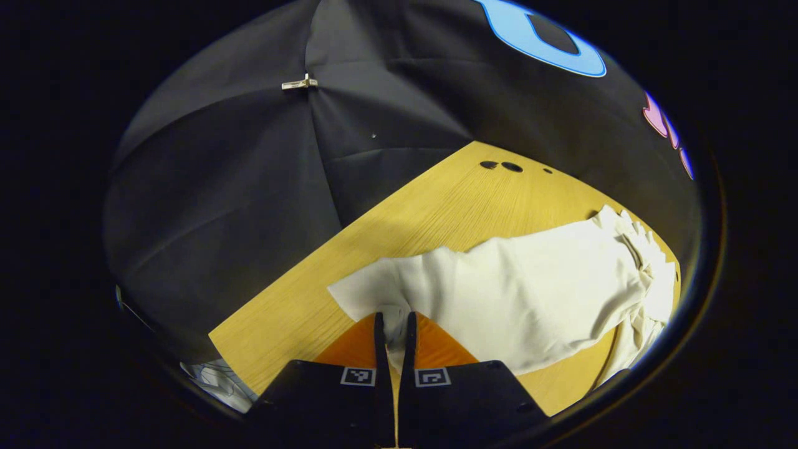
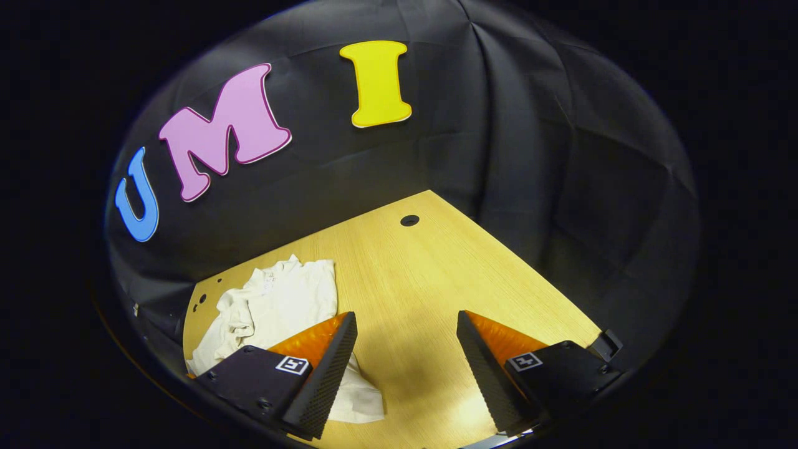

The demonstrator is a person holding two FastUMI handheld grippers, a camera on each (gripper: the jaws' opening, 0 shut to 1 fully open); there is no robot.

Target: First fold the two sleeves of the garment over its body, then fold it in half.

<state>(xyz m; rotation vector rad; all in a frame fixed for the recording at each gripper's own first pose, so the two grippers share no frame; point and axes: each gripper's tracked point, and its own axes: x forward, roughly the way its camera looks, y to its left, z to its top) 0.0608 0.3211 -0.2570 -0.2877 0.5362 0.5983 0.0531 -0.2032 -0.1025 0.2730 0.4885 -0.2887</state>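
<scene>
In the left gripper view we see, at far left, the black cloth wall of the booth (image 1: 237,206) with a small metal clip (image 1: 300,83) pinning its folds near the top. Below it the light wooden bench (image 1: 436,206) runs diagonally across the view, with small dark holes (image 1: 500,166) near its far corner. On the bench lies the cream-white cloth garment (image 1: 517,293), spread from the centre toward the right, where its far end is bunched and rumpled by the bench's edge. The left gripper (image 1: 393,333) sits at the bottom centre, its fingers clenched on a fold of the garment's near edge, with the cloth pinched between them and rising a little from the bench.

In the right gripper view we find the same garment (image 2: 280,299) at the left side of the bench (image 2: 424,274), crumpled near the far left edge, one flap trailing toward us under and just beside the left-hand finger (image 2: 324,374). A round dark hole (image 2: 409,220) marks the bench farther back. The right gripper (image 2: 405,333) hangs above bare wood, its fingers spread wide apart and grasping nothing, the right-hand finger (image 2: 486,368) well clear of the cloth.
</scene>
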